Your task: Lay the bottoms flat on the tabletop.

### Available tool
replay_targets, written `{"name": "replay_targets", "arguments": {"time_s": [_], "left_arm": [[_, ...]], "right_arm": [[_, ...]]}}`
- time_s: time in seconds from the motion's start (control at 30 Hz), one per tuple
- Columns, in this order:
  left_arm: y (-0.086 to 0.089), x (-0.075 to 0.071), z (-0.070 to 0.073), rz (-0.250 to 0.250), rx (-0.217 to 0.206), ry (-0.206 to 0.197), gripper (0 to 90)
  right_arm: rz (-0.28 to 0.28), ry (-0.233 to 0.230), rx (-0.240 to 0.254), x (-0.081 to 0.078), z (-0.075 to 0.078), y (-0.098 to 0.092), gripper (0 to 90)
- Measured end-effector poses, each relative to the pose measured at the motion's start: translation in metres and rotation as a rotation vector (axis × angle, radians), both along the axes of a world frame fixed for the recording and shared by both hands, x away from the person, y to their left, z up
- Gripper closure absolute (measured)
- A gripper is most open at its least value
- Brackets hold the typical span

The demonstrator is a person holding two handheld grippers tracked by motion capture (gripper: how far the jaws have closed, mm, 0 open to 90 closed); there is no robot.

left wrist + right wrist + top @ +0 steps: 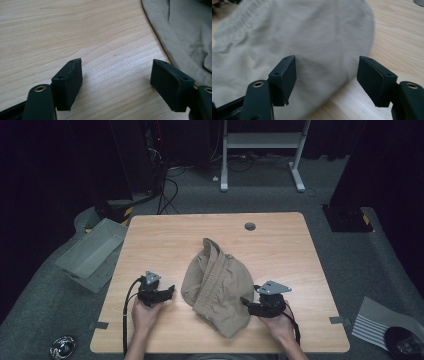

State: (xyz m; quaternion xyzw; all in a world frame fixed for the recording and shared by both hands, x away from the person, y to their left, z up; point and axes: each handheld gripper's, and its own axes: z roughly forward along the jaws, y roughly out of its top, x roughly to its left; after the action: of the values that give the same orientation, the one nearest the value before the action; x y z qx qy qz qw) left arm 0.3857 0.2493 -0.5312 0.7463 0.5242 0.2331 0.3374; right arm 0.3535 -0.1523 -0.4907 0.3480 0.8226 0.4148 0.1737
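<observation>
The crumpled tan cloth garment with an elastic waistband (218,286) lies mid-front on the pale wooden bench (280,250), flanked by the left gripper (167,292) and right gripper (246,302), jaws apart and empty, seemingly placed to seize opposite edges.

A tan garment (218,287) with a ribbed elastic waistband lies crumpled in a rounded heap on the tabletop (280,250), around its middle and toward the near edge, its waistband running from the far tip toward the near side.
</observation>
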Motion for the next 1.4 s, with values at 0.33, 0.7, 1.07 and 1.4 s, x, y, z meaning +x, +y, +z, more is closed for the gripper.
{"name": "replay_targets", "arguments": {"time_s": [0.33,0.7,1.07,1.4], "left_arm": [[0.000,0.000,0.000,0.000,0.000,0.000,25.9],[0.000,0.000,0.000,0.000,0.000,0.000,25.9],[0.000,0.000,0.000,0.001,-0.001,0.000,26.0],[0.000,0.000,0.000,0.000,-0.001,0.000,26.0]], "right_arm": [[0.050,0.011,-0.045,0.005,-0.003,0.027,38.3],[0.061,0.029,-0.069,0.012,-0.008,0.031,70.3],[0.067,0.002,-0.125,0.017,-0.006,0.032,80.7],[0.034,-0.010,-0.124,0.035,-0.007,0.029,80.9]]}}
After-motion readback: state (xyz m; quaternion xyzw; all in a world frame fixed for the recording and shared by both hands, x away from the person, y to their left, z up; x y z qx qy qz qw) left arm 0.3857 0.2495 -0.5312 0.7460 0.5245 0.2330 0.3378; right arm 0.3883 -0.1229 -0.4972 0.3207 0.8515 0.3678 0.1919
